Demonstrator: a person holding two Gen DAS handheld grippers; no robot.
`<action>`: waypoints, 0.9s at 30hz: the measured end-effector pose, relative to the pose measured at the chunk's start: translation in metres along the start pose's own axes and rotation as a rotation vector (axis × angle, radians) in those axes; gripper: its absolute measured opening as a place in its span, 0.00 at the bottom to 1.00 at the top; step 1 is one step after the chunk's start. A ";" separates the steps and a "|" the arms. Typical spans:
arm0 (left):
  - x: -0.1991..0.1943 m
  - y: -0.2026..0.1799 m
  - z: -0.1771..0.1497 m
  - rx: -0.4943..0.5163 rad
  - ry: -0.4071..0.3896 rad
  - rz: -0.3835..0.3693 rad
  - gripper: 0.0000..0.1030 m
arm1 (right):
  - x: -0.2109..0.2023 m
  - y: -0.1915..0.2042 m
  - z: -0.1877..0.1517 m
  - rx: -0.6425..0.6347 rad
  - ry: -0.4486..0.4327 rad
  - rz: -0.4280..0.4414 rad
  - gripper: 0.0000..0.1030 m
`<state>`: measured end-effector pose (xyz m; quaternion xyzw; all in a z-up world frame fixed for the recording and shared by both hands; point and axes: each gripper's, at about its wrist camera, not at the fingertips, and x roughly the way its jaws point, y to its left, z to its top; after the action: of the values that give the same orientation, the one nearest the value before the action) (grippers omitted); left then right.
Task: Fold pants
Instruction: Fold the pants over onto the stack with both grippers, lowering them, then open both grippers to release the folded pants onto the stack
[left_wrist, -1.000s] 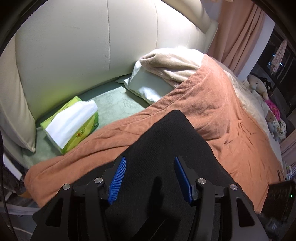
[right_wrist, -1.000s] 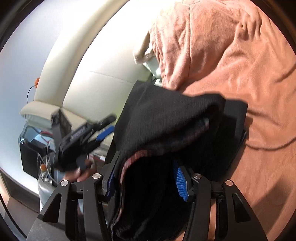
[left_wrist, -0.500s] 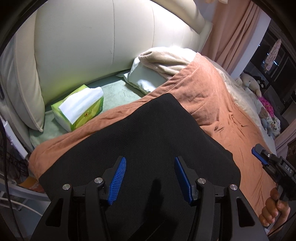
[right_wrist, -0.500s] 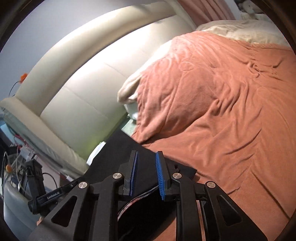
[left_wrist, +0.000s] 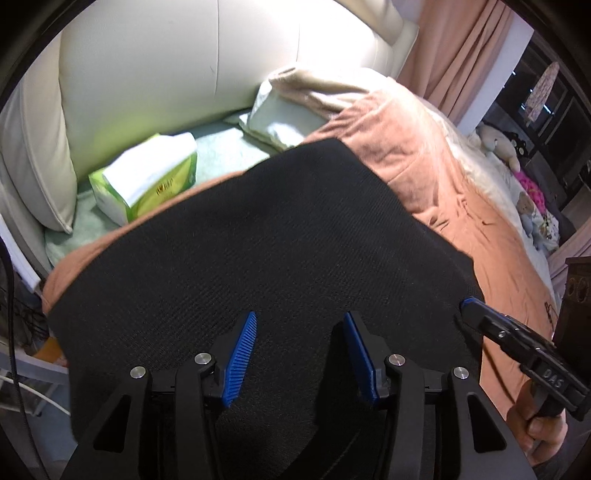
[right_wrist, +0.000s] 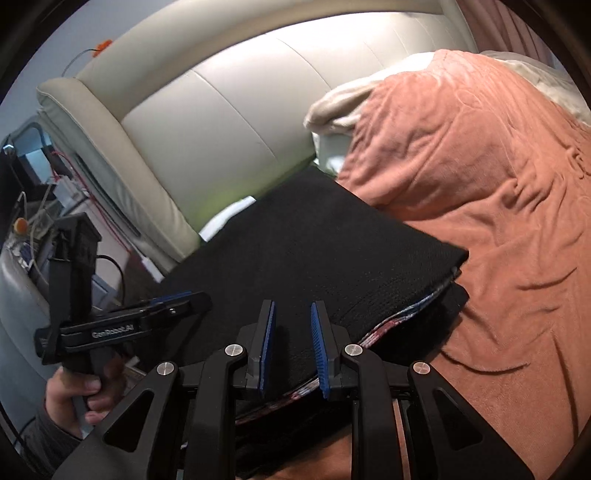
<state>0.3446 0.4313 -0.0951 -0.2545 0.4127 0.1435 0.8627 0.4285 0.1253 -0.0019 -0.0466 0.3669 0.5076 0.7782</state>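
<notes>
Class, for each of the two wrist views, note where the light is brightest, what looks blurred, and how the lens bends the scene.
Left wrist view: glare washes out the cream headboard; the tissue pack is smeared by blur; the black pants show little detail; a dark circular rim marks the fisheye.
Right wrist view: the headboard bows into a curve; the orange blanket is well lit and sharp; the pants' far edge is blurred.

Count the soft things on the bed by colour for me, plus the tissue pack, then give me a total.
Black, folded knit pants: 1
Orange-brown plush blanket: 1
Cream fleece throw: 1
Pale green-white pillow: 1
Green and white soft tissue pack: 1
Total: 5
</notes>
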 end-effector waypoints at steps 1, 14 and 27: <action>0.002 0.000 -0.001 -0.001 0.003 0.000 0.50 | 0.006 0.002 -0.004 0.000 0.009 -0.010 0.14; -0.034 -0.030 -0.018 0.006 -0.010 -0.005 0.51 | -0.014 0.004 -0.015 -0.047 0.062 -0.133 0.17; -0.112 -0.090 -0.046 0.080 -0.114 -0.007 0.94 | -0.155 0.026 -0.040 -0.088 -0.061 -0.214 0.79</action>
<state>0.2872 0.3265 -0.0026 -0.2125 0.3677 0.1380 0.8948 0.3523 0.0029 0.0724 -0.1042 0.3132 0.4383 0.8360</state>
